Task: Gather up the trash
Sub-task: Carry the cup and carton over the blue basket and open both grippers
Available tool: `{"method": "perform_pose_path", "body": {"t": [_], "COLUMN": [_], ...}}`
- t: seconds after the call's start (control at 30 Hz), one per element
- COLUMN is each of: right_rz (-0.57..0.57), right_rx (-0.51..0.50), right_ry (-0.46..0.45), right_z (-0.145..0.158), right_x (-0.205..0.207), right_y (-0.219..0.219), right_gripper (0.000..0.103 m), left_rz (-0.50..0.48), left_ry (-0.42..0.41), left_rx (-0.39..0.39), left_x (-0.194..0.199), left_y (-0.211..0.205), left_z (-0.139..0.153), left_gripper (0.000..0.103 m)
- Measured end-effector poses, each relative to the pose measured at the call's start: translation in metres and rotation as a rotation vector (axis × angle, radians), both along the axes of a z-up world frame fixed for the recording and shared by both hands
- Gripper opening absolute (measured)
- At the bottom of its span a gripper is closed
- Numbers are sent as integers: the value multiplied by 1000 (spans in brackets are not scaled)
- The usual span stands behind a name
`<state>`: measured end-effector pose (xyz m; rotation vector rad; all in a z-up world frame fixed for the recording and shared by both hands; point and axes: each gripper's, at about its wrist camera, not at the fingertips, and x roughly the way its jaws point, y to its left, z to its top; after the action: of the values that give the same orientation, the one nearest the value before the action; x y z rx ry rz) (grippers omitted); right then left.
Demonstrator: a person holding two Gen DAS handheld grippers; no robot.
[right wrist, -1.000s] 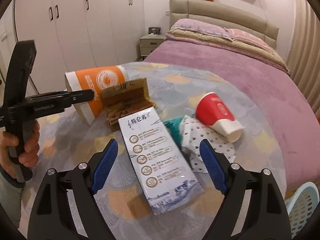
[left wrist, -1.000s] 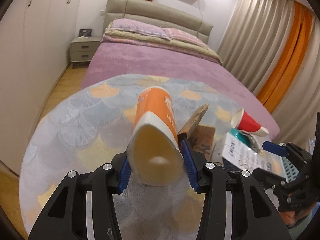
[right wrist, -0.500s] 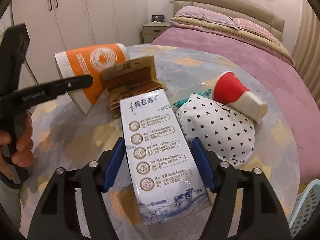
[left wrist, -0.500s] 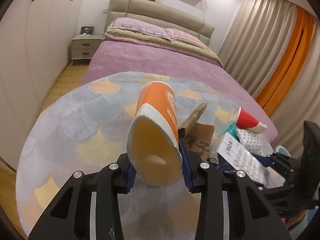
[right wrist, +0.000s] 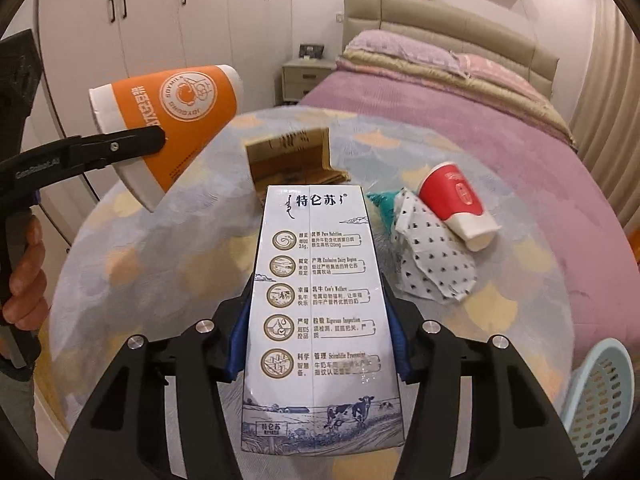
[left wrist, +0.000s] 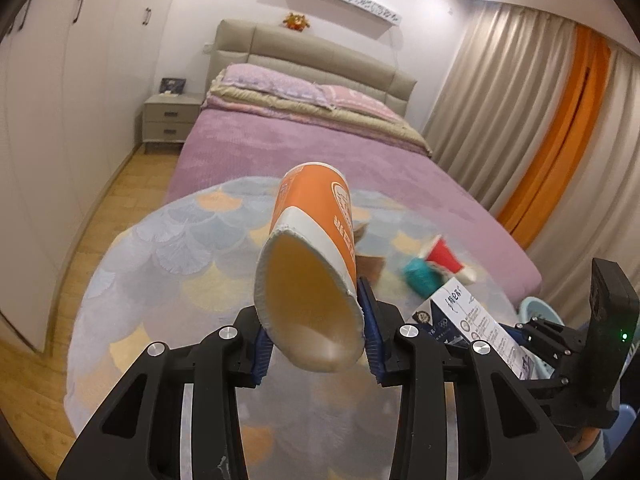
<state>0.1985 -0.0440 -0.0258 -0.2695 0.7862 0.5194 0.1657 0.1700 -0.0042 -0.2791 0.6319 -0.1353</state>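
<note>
My left gripper [left wrist: 316, 340] is shut on an orange paper cup [left wrist: 316, 248] and holds it above the round table [left wrist: 160, 256], open end toward the camera. The cup also shows in the right wrist view [right wrist: 172, 116]. My right gripper [right wrist: 318, 340] is shut on a white milk carton [right wrist: 320, 304] and holds it lifted above the table; the carton shows in the left wrist view [left wrist: 468, 316]. On the table lie a red paper cup [right wrist: 456, 200], a heart-patterned wrapper [right wrist: 436, 260], a teal scrap [right wrist: 380, 204] and a brown cardboard box [right wrist: 292, 156].
A light blue perforated basket [right wrist: 600, 400] stands low at the right, beside the table [right wrist: 120, 264]. A purple bed [right wrist: 460, 120] lies behind the table. White wardrobes [right wrist: 140, 20] and a nightstand [left wrist: 170, 122] stand at the left. Curtains [left wrist: 520, 120] hang at the right.
My right gripper closed on the milk carton and lifted it off the table. My left gripper raised the orange cup higher, clear of the cardboard box.
</note>
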Motion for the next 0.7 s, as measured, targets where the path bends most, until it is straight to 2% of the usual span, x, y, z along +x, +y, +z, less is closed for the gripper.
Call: {"method": "perform_pose_path", "body": {"t": [0.3, 0.57, 0.7], "right_rz": [-114, -312, -414], "right_rx": [83, 163, 187], "right_ry": [-62, -103, -111], "right_z": [37, 64, 69], "right_x": [-37, -57, -64], "right_y": [-51, -138, -184], "right_gripper": [51, 51, 51], "left_rz": [-162, -304, -390], "left_ry": [-91, -109, -100], "left_rx": [-11, -37, -44], "left_x": [-30, -30, -22], "left_y": [-57, -126, -174], "left_z": [29, 36, 37], "left_gripper": [36, 38, 38]}}
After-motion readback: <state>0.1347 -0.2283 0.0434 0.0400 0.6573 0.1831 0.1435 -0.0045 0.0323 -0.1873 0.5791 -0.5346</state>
